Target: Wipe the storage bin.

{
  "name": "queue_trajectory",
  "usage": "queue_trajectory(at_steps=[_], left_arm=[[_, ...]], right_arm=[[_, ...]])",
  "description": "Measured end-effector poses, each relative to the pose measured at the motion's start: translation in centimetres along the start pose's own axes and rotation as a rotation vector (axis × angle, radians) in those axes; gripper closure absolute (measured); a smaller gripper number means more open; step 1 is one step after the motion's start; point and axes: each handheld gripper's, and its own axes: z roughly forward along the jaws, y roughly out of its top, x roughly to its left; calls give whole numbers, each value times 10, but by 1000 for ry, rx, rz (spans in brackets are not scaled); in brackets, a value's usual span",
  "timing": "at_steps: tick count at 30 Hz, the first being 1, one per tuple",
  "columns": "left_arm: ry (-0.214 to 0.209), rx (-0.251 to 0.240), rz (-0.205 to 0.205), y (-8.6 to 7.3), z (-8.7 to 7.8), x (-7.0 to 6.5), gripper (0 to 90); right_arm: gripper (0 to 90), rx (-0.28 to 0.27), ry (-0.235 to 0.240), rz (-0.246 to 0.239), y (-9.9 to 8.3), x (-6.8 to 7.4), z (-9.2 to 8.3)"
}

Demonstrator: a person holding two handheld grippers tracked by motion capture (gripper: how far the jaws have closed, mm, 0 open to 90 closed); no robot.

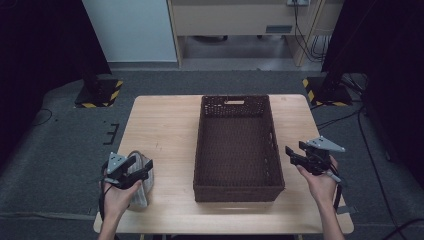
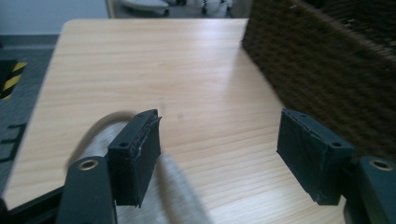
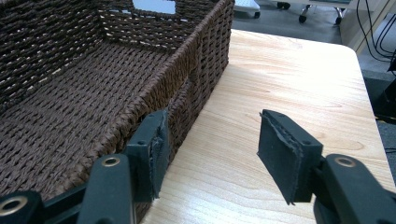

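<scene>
Pale grey folded cloth bundle [image 1: 140, 182], lower left of frame, long axis toward frame top, soft, rumpled. My left gripper [image 1: 131, 172] above it, jaws apart, empty. My right gripper [image 1: 295, 155] jaws apart, empty.

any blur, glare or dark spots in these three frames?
High view: sharp, table evenly lit, corners and side curtains very dark. Left gripper view: basket smeared by motion blur, pale glare on the far tabletop, grey cloth soft. Right gripper view: basket weave crisp, jaws close up slightly soft, mild sheen on the wood.

Legible markings: none found.
No text, label, brand or number can be read on the wicker basket [image 1: 237, 145] or around it.
</scene>
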Motion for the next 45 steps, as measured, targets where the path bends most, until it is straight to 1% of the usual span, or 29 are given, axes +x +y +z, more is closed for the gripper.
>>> queue_trajectory(at_steps=[3,11,15,18,19,22,27,30,32,33,34,36,37,39,40,41,42,45], left_arm=[[-31,-10,29,7,2,-16,293],[-139,-15,48,20,18,-54,302],[-177,-3,89,26,27,-76,305],[-212,0,106,28,34,-93,310],[-220,4,112,29,37,-97,310],[-240,15,115,28,43,-108,314],[-239,39,125,27,52,-117,324],[-233,56,118,24,58,-121,333],[-226,77,126,23,60,-122,345],[-218,73,125,23,61,-121,361],[-215,72,124,22,61,-121,359],[-217,85,122,20,63,-120,365],[-219,96,125,18,64,-120,377],[-213,117,153,14,66,-121,420],[-216,123,153,13,67,-121,426],[-229,120,138,12,67,-120,441],[-234,121,134,12,67,-120,465],[-231,128,133,12,66,-121,489]], right_arm=[[436,-1,-2,2,0,-2,-1],[444,4,-10,4,-3,-7,-2],[449,6,-12,1,-3,-8,-1],[450,0,-13,-4,-3,-9,-3],[449,0,-13,-2,-3,-10,-3],[449,-3,-15,-2,-3,-11,-3],[445,-4,-13,4,-3,-11,-3],[444,-5,-12,1,-3,-11,-3],[445,-5,-11,3,-2,-10,-3],[445,-6,-10,1,-2,-9,-3],[445,-6,-10,-3,-1,-9,-4],[445,-12,-10,-5,0,-8,-4],[445,-11,-4,-9,0,-7,-4],[444,-15,0,-8,1,-5,-4],[444,-16,3,-10,1,-5,-4],[445,-14,7,-14,1,-4,-4],[445,-15,8,-16,1,-3,-4],[445,-14,13,-20,2,-1,-3]])
